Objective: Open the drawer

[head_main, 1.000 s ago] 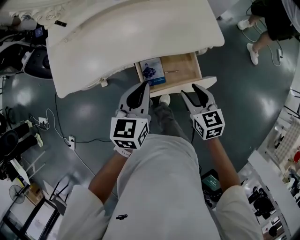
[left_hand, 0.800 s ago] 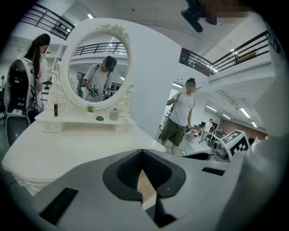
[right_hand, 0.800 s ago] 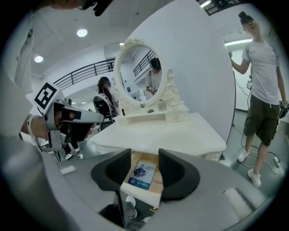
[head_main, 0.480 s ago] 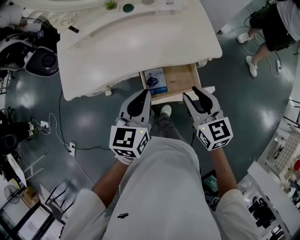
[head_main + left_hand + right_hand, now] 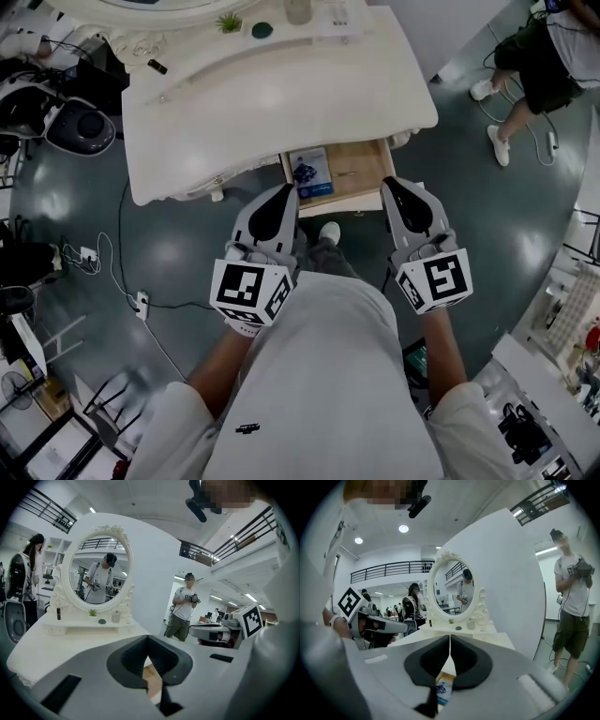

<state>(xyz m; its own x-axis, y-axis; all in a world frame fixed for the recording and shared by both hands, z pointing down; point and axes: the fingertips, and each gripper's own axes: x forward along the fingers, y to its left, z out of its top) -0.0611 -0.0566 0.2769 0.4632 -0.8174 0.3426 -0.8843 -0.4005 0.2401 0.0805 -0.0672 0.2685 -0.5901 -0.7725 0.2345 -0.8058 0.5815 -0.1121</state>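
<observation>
Right gripper view: right gripper clenched, black pads meeting at the tips. The jaws had just been closing, with nothing caught between them. Through the gap behind the tips, a bit of blue printed booklet and pale wood showed below.

Left gripper view: left gripper also clamped to, tips touching, empty. Light wood showed through its gap.

Head view: both grippers were side by side ahead of the person's torso, pointing at the furniture, left gripper and right gripper, each with its black-and-white marker cube at the rear. The light wooden drawer stood pulled out from under the front edge of the white dressing table, towards its right end. It lay just ahead of the two sets of tips, roughly between them in frame. The right tips overlapped the drawer front's right end in the picture; contact could not be told. The booklet lay in the drawer's left part, the rest of the base bare wood.

On the tabletop at the back were a small green plant, a dark green round object and a black tube. The white ornate oval mirror stood behind them. The grey glossy floor had cables on it. A second person in dark shorts stood at upper right.
</observation>
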